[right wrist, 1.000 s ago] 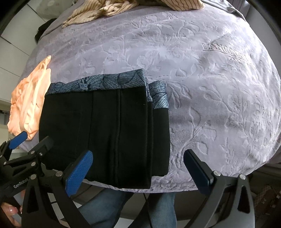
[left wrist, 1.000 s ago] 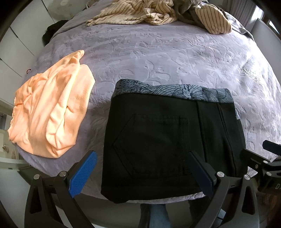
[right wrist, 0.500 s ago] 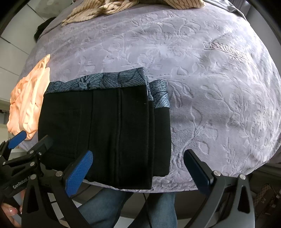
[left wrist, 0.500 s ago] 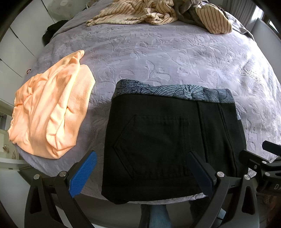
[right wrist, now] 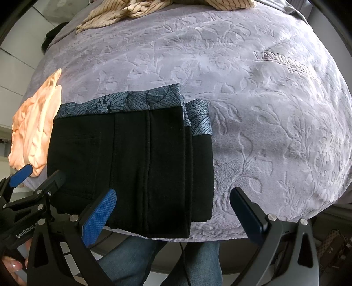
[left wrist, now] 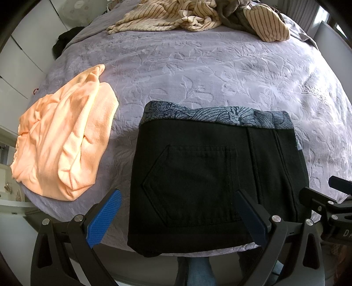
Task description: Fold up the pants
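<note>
- Pants (left wrist: 198,176): black, folded into a compact rectangle, flat on the bed (left wrist: 220,72) at its near edge; near hem slightly overhangs the edge.
- Patterned blue waistband (left wrist: 215,114) runs along the far side of the fold; back pocket (left wrist: 191,182) faces up on the left half.
- Right wrist view: pants (right wrist: 132,165) show stacked layers, a lower layer sticking out at the right side with its own strip of waistband (right wrist: 199,116).
- Left tool (left wrist: 176,217): fingers wide apart, nothing between them, hovering at the pants' near edge; blue pad (left wrist: 103,220) left of the fold over the bed, other finger (left wrist: 248,215) above the pants' right half. Contact with the cloth cannot be told.
- Right tool (right wrist: 173,215): fingers wide apart, empty; blue pad (right wrist: 98,217) over the near edge of the pants, other finger (right wrist: 246,215) over the bed to the right of the fold.
- Each tool is visible at the edge of the other's view, side by side, close.
- Orange garment (left wrist: 63,149): crumpled on the bed left of the pants, apart from them.
- Striped clothes (left wrist: 198,17): piled at the far side of the bed.
- Bed cover: grey-lilac, embossed leaf pattern.
</note>
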`<control>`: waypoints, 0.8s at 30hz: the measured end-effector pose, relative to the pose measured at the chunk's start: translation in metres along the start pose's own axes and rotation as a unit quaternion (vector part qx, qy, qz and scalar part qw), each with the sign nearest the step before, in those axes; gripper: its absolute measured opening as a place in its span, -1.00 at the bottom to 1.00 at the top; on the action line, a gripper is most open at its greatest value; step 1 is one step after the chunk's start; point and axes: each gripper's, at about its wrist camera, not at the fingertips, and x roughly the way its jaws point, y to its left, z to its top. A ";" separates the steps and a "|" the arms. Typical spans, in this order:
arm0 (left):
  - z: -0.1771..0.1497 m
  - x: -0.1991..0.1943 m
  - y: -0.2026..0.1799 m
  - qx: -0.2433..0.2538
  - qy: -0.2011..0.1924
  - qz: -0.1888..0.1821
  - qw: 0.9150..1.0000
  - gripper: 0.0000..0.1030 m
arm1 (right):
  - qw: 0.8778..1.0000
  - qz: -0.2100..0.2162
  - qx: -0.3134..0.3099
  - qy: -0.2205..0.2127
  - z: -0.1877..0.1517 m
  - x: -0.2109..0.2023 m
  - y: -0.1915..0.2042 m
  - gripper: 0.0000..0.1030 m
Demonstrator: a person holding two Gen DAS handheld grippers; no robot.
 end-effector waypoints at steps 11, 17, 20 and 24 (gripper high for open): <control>0.001 0.001 0.000 0.004 0.001 0.000 1.000 0.99 | 1.000 0.001 -0.003 0.002 0.000 0.001 0.000 0.99; 0.001 0.001 0.000 0.005 0.001 0.000 1.000 0.99 | 1.000 0.001 -0.005 0.002 0.000 0.001 0.001 0.99; 0.001 0.000 0.000 0.004 0.001 0.000 1.000 0.99 | 1.000 0.001 -0.006 0.002 0.000 0.002 0.001 0.99; 0.001 0.001 0.001 0.005 0.000 0.001 1.000 0.99 | 1.000 0.000 -0.007 0.003 0.001 0.002 0.001 0.99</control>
